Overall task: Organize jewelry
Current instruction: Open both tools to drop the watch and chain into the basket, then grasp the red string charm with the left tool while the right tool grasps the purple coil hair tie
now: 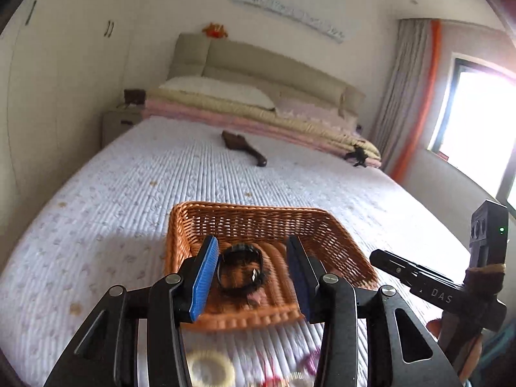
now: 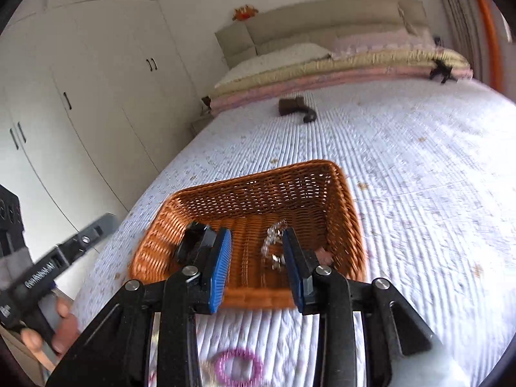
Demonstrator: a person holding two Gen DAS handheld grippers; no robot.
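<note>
Orange-brown woven wicker basket (image 1: 322,232) sits on the white quilted bedspread (image 1: 129,193), and I see both grippers poised above its near edge. My left gripper (image 1: 251,277) has its jaws spread with nothing between the blue pads; the black band-shaped watch (image 1: 240,271) lies on the basket floor below them. My right gripper (image 2: 258,264) is spread too; the silvery chain (image 2: 274,248) hangs blurred beside its right finger, contact unclear. On the bedspread nearer me lie a pink coiled ring (image 2: 238,366) and a cream coiled ring (image 1: 211,369).
</note>
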